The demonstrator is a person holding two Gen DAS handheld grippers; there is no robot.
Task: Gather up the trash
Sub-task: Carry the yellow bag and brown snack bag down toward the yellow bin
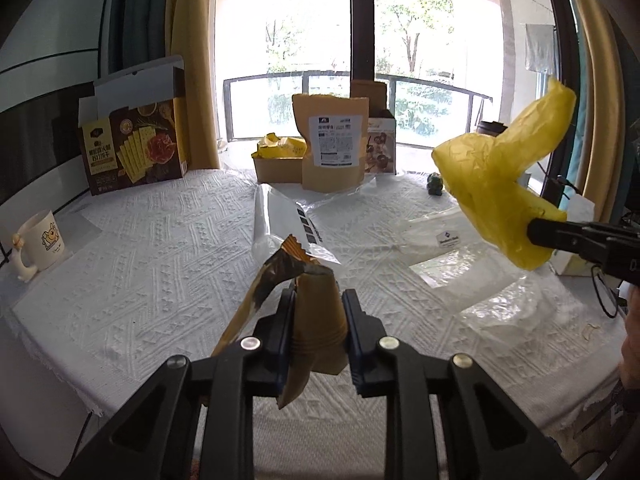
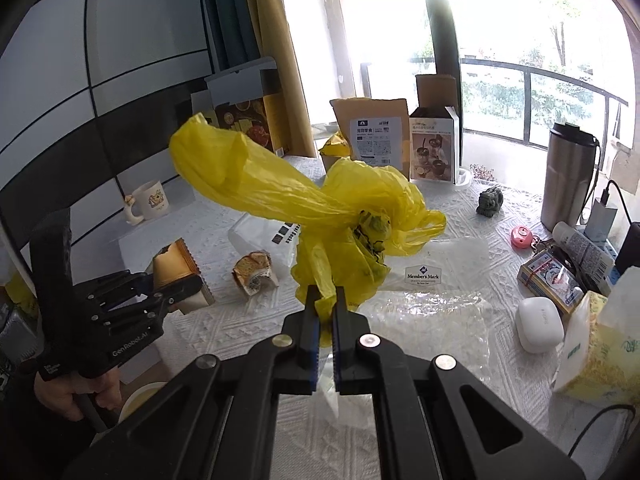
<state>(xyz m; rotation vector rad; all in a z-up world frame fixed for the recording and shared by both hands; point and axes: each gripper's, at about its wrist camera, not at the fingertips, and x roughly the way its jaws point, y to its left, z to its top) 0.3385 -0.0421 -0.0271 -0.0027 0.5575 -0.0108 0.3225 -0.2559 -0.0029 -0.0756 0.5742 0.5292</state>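
My left gripper (image 1: 319, 303) is shut on a brown and gold snack wrapper (image 1: 280, 274), held a little above the white tablecloth (image 1: 140, 280). The right wrist view shows that gripper (image 2: 178, 290) at the left with the wrapper (image 2: 176, 262) in its jaws. My right gripper (image 2: 325, 300) is shut on a crumpled yellow plastic bag (image 2: 280, 192), which billows up in front of it. From the left wrist view, the bag (image 1: 500, 168) hangs in the air at the right, pinched by the right gripper (image 1: 534, 232). Another crumpled wrapper (image 2: 254, 272) lies on the cloth.
Clear plastic bags (image 2: 424, 276) and a white plastic bag (image 1: 280, 216) lie mid-table. At the back stand a cracker box (image 1: 132, 148), a kraft pouch (image 1: 334, 144) and a small carton (image 2: 434, 148). A mug (image 1: 40, 240) is left; tumbler (image 2: 570, 176), earbud case (image 2: 538, 324) and tissue pack (image 2: 600, 344) right.
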